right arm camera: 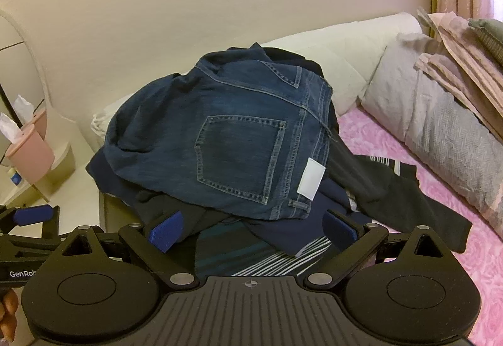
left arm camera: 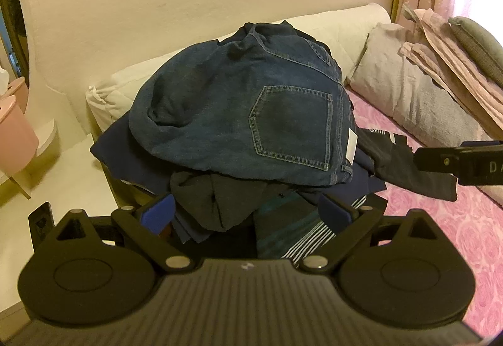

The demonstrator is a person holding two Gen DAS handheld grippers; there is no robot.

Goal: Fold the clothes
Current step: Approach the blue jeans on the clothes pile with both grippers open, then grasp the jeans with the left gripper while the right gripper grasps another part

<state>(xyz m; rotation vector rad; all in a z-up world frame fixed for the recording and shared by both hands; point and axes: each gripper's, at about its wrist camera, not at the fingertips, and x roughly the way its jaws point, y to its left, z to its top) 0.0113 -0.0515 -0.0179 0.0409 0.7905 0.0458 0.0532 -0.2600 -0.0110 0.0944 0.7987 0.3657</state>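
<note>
A heap of clothes sits on the bed (left arm camera: 440,239), which has a pink rose-patterned cover, close to the cream headboard (left arm camera: 330,28). On top lie the blue jeans (left arm camera: 251,107), seat side up, with a back pocket (left arm camera: 292,125) and a white tag (right arm camera: 311,177) showing. Under them a navy garment (left arm camera: 110,151) spreads out to the left, a dark grey piece (left arm camera: 217,201) droops at the front, and a striped shirt (right arm camera: 283,261) with teal and white bands pokes out at the bottom. A black garment (right arm camera: 408,207) trails off to the right across the cover.

The left hand-held gripper (left arm camera: 245,210) hangs just in front of the heap with its blue-padded fingers spread wide and nothing between them. The right hand-held gripper (right arm camera: 251,226) is just beside it, likewise spread apart and holding nothing, its pads flanking the lower front of the pile.

To the right a grey pillow (right arm camera: 440,125) leans by the headboard with folded pink cloth (right arm camera: 465,78) stacked on it. To the left a pink tissue box (right arm camera: 28,154) stands on a pale nightstand (right arm camera: 63,157)
</note>
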